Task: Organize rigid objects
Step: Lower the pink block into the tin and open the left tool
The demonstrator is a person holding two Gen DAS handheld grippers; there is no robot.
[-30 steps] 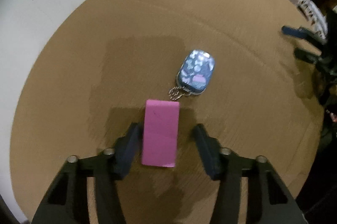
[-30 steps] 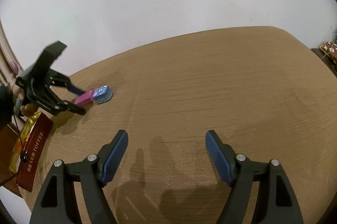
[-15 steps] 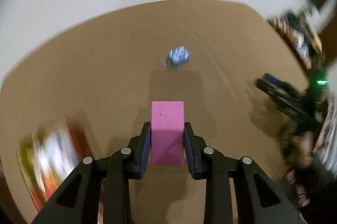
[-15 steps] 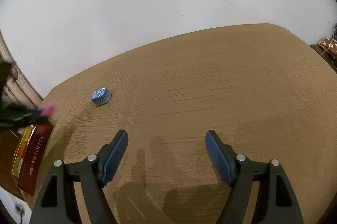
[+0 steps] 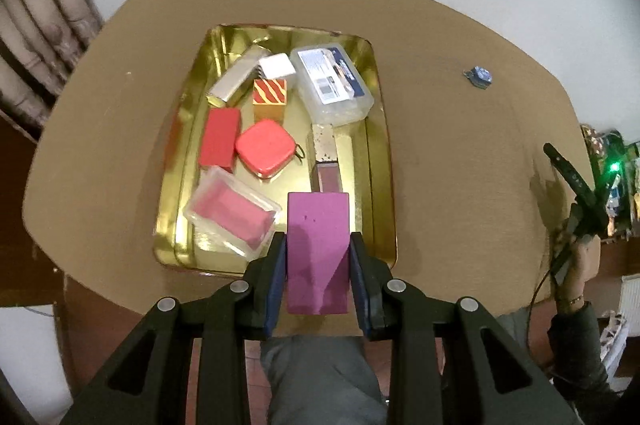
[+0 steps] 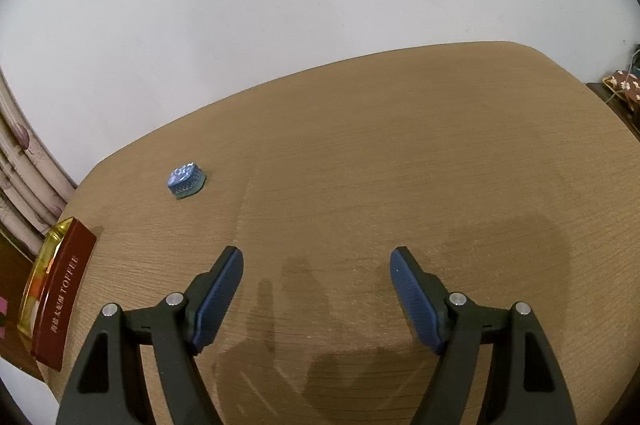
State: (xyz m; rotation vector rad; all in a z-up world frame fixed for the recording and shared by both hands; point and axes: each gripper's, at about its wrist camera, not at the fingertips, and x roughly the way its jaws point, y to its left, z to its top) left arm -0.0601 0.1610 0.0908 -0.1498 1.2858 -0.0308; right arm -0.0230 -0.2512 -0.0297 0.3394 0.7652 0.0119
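My left gripper (image 5: 318, 253) is shut on a pink block (image 5: 318, 241) and holds it high above the near right part of a gold tray (image 5: 382, 161). The tray holds several things: a clear lidded box (image 5: 332, 85), a red box (image 5: 219, 139), a red square tin (image 5: 264, 148), a clear box with pink content (image 5: 230, 213). A small blue patterned case (image 5: 479, 76) lies on the table at the far right; it also shows in the right wrist view (image 6: 186, 180). My right gripper (image 6: 316, 285) is open and empty above bare table.
The tray's dark red side with lettering (image 6: 60, 309) shows at the left edge of the right wrist view. The wooden table (image 5: 460, 153) ends near a white wall. A curtain (image 5: 36, 37) hangs at the far left. The person's legs are below the near table edge.
My left gripper shut on the pink block beside the blue case, lifted it and carried it left to above the gold tray. The right gripper has stayed still.
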